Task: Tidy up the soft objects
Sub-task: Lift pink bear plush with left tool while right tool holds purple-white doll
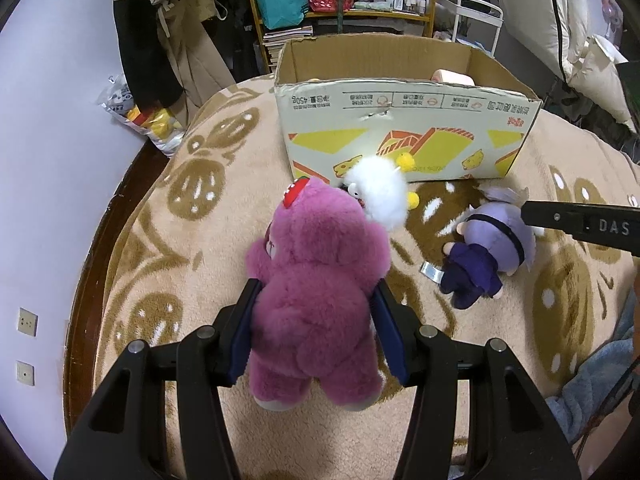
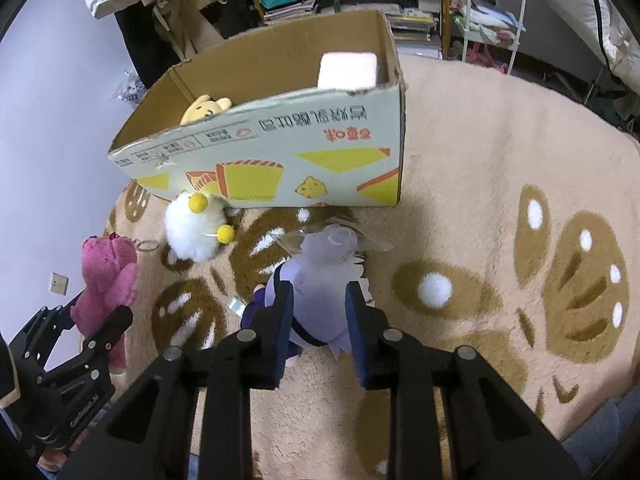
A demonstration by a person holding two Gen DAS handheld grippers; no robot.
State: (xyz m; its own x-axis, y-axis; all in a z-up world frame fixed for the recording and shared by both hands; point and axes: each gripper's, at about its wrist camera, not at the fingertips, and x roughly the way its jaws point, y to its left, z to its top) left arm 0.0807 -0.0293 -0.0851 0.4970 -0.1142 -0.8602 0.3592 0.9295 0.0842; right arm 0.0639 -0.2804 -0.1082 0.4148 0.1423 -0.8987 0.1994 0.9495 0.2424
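Observation:
My left gripper [image 1: 316,292] is shut on the body of a pink plush bear [image 1: 316,280], which it holds upright; the bear also shows in the right wrist view [image 2: 106,280]. My right gripper [image 2: 318,292] has its fingers on both sides of a purple doll [image 2: 320,280] that lies on the rug; in the left wrist view the doll [image 1: 484,252] lies at the right. A white fluffy toy [image 1: 378,192] with yellow pompoms lies in front of the cardboard box [image 1: 404,136]. The box [image 2: 280,152] holds a yellow plush [image 2: 204,108] and a pale block [image 2: 348,70].
A beige rug [image 2: 480,200] with brown patterns covers the floor. Shelves [image 1: 340,4], hanging clothes [image 1: 160,40] and a plastic bag [image 1: 140,116] stand behind the box. A white rack [image 2: 492,12] is at the back right. A blue cloth [image 1: 592,392] lies at the right edge.

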